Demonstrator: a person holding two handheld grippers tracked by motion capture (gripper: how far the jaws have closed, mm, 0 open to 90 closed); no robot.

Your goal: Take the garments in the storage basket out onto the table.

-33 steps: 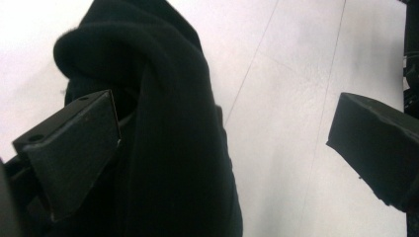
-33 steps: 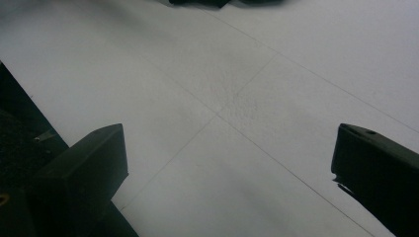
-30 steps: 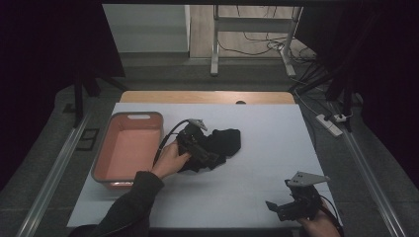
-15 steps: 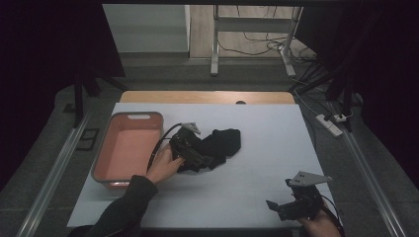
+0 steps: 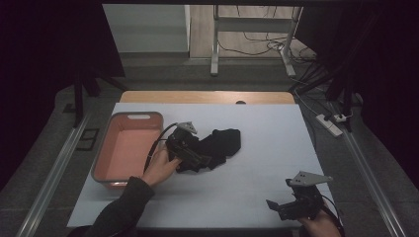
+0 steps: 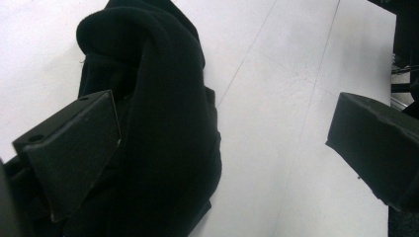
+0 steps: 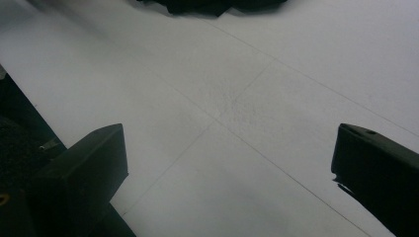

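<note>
The left claw (image 5: 197,157) sits just left of the middle of the white desk (image 5: 267,128), held by the person's left hand (image 5: 160,168), whose dark sleeve comes in from about 7 o'clock in the high view. Its jaws are spread wide. In the left gripper view the left claw (image 6: 222,148) shows a broad gap between its two black jaws, and a crumpled black cloth (image 6: 163,128) fills the left part of that gap, lying against the inner face of the left-hand jaw. The right-hand jaw stands clear of the fabric, over bare desk. Nothing is clamped yet; the claw is released around the cloth rather than clenched on it.

In the high view the black cloth (image 5: 222,143) lies bunched on the desk, stretching from the claw toward 2 o'clock. A pink tray (image 5: 118,163) stands just beside the left hand, at its 9 o'clock side, near the desk's left edge.

The right claw (image 5: 276,207) rests low near the desk's front right corner, at about 5 o'clock, well apart from the cloth. In the right gripper view the right claw (image 7: 227,163) has its jaws wide apart with only creased white desk surface between them; it holds nothing. The edge of the black cloth (image 7: 207,6) shows far off at 12 o'clock in that view.
</note>
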